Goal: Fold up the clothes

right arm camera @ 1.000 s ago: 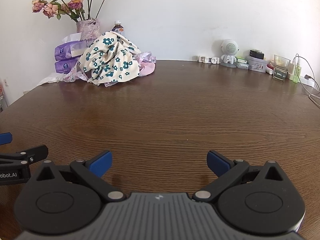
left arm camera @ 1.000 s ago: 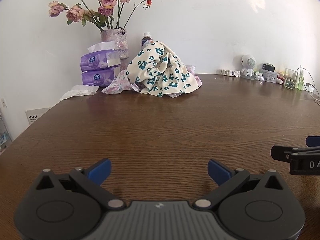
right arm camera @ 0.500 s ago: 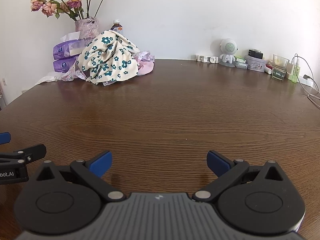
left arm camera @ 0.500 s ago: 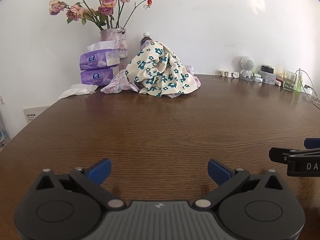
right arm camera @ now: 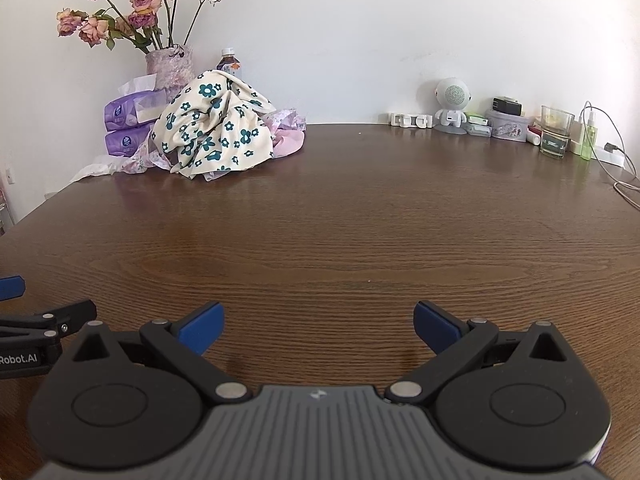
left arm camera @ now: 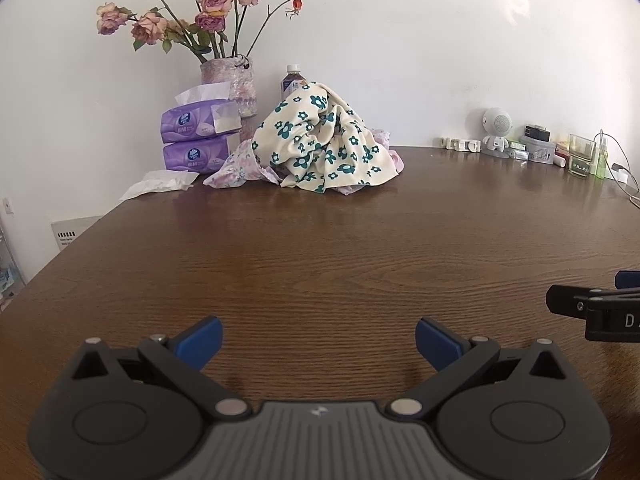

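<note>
A crumpled cream cloth with teal flowers (left arm camera: 324, 144) (right arm camera: 216, 132) lies heaped at the far side of the brown wooden table (left arm camera: 320, 248), on top of pink and lilac garments (left arm camera: 236, 168) (right arm camera: 288, 136). My left gripper (left arm camera: 318, 342) hovers low over the near table, open, nothing between its blue pads. My right gripper (right arm camera: 318, 326) is open and empty too, level with the left one. Each gripper's side shows at the edge of the other's view. The pile is far ahead of both, up and to the left.
Behind the pile stand a vase of dried roses (left arm camera: 230, 80), two purple tissue packs (left arm camera: 196, 140) and a bottle (left arm camera: 293, 78). A loose tissue (left arm camera: 160, 184) lies at the left edge. Small items, a glass (right arm camera: 556, 130) and cables (right arm camera: 616, 160) line the far right.
Both grippers have tilted slightly, so the pile and vase sit a little lower in both views. The jaws have stayed open. Nothing on the table has moved.
</note>
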### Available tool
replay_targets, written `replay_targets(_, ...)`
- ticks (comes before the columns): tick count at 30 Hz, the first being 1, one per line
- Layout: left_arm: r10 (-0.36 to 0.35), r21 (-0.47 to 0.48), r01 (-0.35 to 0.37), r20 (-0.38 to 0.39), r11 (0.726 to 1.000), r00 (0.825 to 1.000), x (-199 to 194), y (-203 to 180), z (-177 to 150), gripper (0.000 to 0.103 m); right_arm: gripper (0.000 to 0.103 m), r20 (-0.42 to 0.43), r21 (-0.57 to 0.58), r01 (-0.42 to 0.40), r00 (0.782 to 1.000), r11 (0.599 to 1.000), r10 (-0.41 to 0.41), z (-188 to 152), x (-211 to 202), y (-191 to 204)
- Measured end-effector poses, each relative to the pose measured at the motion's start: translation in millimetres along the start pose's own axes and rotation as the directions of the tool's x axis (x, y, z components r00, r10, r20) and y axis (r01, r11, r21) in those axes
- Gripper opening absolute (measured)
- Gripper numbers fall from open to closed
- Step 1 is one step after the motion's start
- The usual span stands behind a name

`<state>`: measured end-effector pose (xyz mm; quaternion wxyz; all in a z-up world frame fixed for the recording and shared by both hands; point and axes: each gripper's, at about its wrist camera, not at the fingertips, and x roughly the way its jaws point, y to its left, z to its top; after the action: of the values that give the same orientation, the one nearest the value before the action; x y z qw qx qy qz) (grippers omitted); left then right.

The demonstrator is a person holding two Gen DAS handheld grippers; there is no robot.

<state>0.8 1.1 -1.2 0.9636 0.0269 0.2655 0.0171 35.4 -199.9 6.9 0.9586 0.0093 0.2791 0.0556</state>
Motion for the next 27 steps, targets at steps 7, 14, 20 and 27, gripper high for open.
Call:
replay_targets(7, -0.008, -0.014, 0.008, -0.002, 1.000, 1.000, 0, 3, -1, 0.103, 0.103, 0.001, 0.002, 0.006, 1.000, 1.000, -0.006, 0, 0, 0)
replay_targets(14, -0.001, 0.008, 0.001, 0.014, 1.000, 1.000, -2, -1, -1, 0.103, 0.103, -0.002, 0.000, 0.007, 1.000, 1.000, -0.007, 1, 0, 1)
replay_targets(20, -0.037, 0.006, 0.037, 0.001, 0.999, 0.999, -2, 0, 1, 0.103, 0.103, 0.003, -0.018, -0.003, 1.000, 1.000, 0.004, 3, 0, 3)
replay_targets(27, -0.148, -0.041, 0.149, 0.030, 0.988, 0.989, -8, 10, 50, 0.103, 0.103, 0.049, -0.033, -0.096, 0.994, 0.995, 0.098, 46, -2, 6)
